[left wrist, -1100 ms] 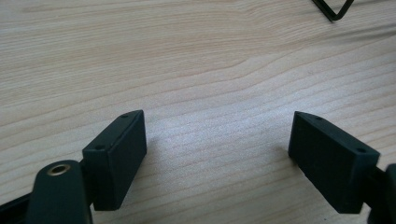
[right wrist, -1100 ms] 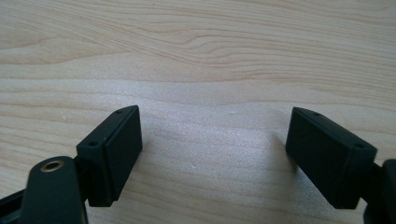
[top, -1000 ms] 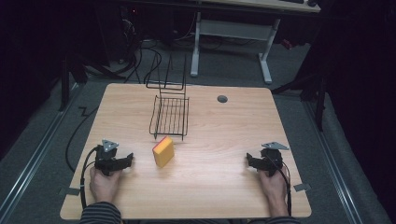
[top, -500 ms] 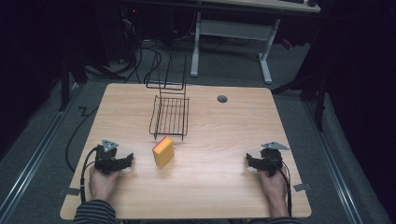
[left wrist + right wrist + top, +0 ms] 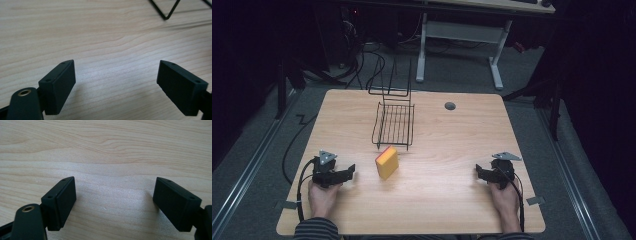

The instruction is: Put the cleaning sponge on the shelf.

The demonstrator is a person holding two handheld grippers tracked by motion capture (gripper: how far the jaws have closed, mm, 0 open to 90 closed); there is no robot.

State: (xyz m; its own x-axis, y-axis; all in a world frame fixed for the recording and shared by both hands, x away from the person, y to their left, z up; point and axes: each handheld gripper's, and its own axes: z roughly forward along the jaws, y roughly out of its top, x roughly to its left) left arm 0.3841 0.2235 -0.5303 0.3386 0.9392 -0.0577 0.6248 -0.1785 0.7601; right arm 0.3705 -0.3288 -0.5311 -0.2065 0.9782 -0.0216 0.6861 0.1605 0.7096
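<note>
Right now my left tool (image 5: 348, 171) has just been opening wider, nothing between its jaws; my right tool (image 5: 479, 173) rests released too. Just beyond the left tool's tips stands the sponge (image 5: 387, 162), probably light and squashy, so I'd pinch its flat sides gently.

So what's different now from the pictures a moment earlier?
Very little. The left tongs have just been opening a bit wider, with only bare table between their jaws; nothing was picked up or let go. Both hands stayed put, the right tongs rest open, and the yellow sponge still lies in front of the wire rack.
</note>
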